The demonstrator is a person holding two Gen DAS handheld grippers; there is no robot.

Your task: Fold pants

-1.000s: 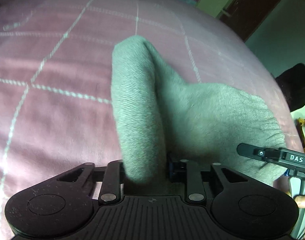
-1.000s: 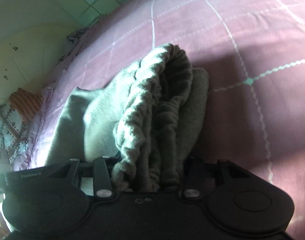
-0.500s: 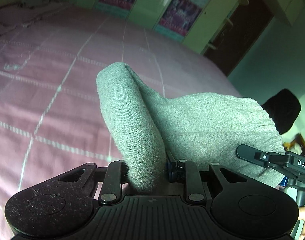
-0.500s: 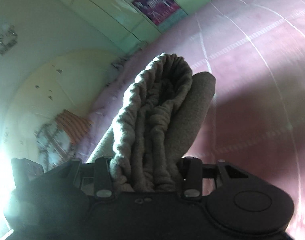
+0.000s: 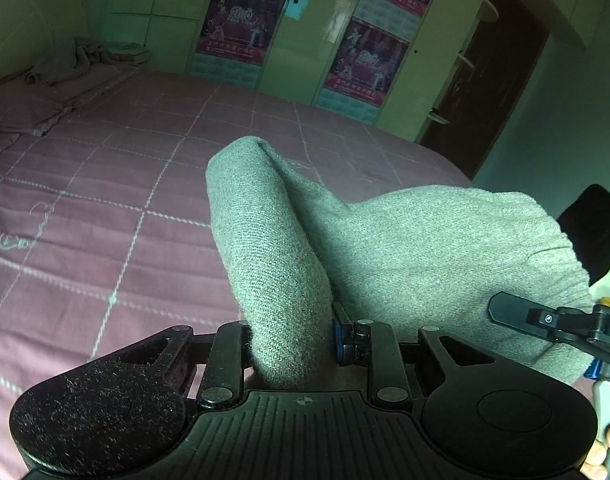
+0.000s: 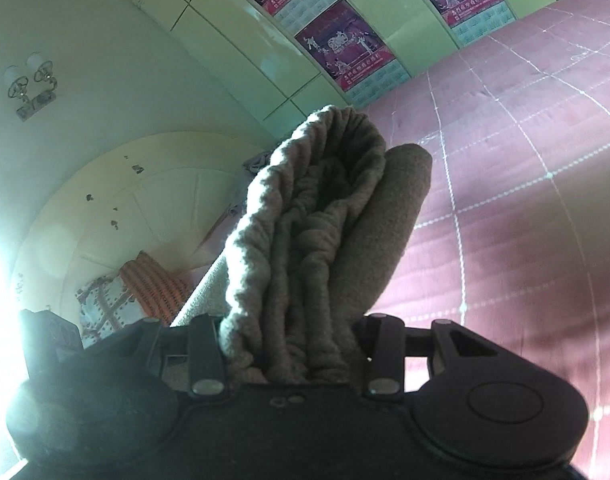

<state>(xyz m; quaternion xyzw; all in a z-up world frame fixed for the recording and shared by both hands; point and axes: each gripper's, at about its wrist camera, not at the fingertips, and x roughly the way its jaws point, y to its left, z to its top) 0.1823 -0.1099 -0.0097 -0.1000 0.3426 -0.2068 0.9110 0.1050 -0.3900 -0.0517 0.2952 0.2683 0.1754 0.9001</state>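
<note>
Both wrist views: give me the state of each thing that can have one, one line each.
Left gripper: shut on the pants, smooth folded edge pinched.
Right gripper: shut on the pants, gathered elastic waistband bunched between its fingers.
Pants: grey, lifted off the bed, held at both ends.
Bed cover: spread flat, rumpled at the far left.
Dark door: cannot tell whether open.

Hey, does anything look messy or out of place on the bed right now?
Only a rumpled grey cloth heaped at the far corner of the pink bedspread. The grey pants are pinched by the left gripper and the right gripper.
</note>
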